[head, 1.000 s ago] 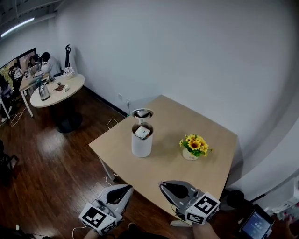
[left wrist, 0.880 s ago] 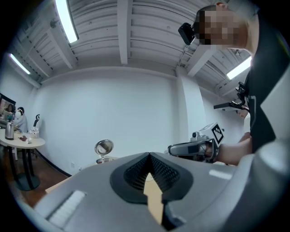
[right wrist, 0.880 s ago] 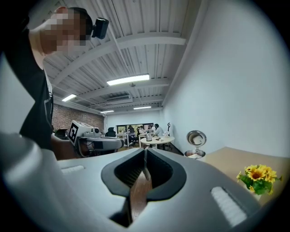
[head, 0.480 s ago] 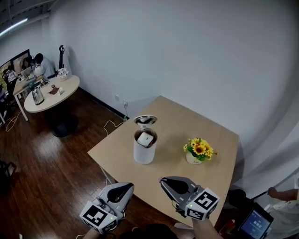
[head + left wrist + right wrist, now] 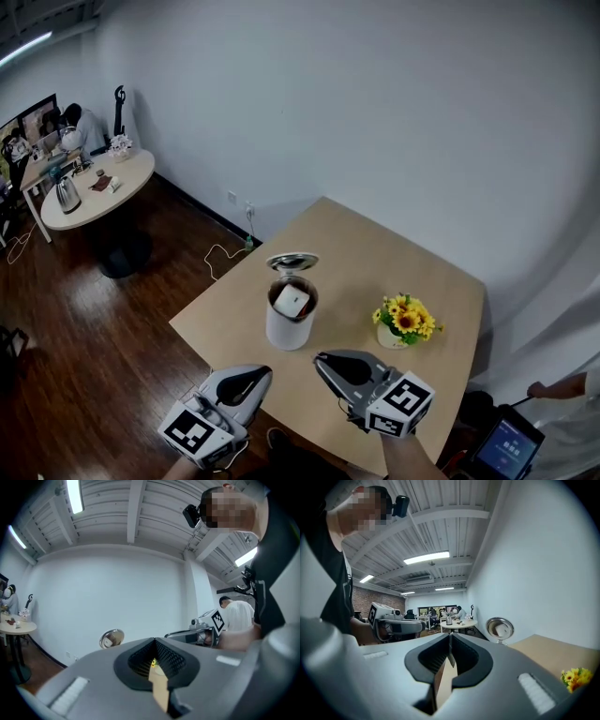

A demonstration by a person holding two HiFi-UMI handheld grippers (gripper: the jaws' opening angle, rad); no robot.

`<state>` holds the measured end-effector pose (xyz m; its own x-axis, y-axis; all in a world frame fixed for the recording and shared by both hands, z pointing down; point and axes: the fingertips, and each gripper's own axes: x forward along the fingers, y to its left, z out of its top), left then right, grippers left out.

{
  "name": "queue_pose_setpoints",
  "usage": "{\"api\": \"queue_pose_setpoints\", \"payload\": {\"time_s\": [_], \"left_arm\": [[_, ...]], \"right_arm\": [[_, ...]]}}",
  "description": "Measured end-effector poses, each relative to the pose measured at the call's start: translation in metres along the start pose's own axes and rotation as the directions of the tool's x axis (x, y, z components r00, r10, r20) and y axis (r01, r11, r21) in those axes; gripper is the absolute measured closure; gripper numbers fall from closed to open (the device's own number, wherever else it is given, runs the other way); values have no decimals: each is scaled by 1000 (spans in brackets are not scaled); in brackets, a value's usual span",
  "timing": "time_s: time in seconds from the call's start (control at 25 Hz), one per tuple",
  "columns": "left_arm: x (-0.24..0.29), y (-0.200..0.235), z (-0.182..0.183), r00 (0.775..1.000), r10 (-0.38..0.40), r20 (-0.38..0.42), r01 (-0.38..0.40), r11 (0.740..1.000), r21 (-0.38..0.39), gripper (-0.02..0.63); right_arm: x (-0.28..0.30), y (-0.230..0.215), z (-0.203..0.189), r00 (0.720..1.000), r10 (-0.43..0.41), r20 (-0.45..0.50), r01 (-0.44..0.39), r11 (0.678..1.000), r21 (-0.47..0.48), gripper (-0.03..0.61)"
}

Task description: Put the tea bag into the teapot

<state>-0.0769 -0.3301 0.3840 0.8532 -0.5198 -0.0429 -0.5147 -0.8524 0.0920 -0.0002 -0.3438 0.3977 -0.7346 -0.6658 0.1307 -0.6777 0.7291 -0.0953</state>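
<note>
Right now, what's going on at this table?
A person holds both tools low at the table's near edge; the left tool and right tool are each shut and empty. A white tea bag sits inside the open teapot, its lid off, just behind it. Yellow flowers stand to its right. Nothing is being handled.

Both grippers looked like matt grey plastic to us, the left gripper [image 5: 153, 641] and the right gripper [image 5: 450, 637] alike. Black ribbed pads [image 5: 139, 660], kinda rubbery, lined the inside of the jaws. Ahead of both jaws, the table [image 5: 412, 253] had a pale wood-look top, smooth and matt. The teapot [image 5: 284, 330] on it read as plain matt white. Its lid [image 5: 292, 262] just beyond was polished, mirror-like metal. The tea bag [image 5: 292, 301] inside looked like white paper. Left of the left jaws, the floor [image 5: 84, 319] was dark glossy wood.
</note>
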Motion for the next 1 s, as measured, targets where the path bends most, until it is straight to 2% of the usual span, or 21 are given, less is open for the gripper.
{"api": "queue_pose_setpoints", "payload": {"time_s": [0.4,0.68,1.0], "left_arm": [[44,53,-9,998,32,-57,-32,999,-2,609],[73,81,-26,995,32,-90,-33,999,-15,609],[77,95,-34,993,39,-108,-44,998,-36,609]], "right_arm": [[39,-68,4,1000,-22,-12,22,1000,7,558],[72,-115,-17,998,-13,-55,15,999,32,558],[92,-135,-24,992,-47,-121,49,999,12,558]]}}
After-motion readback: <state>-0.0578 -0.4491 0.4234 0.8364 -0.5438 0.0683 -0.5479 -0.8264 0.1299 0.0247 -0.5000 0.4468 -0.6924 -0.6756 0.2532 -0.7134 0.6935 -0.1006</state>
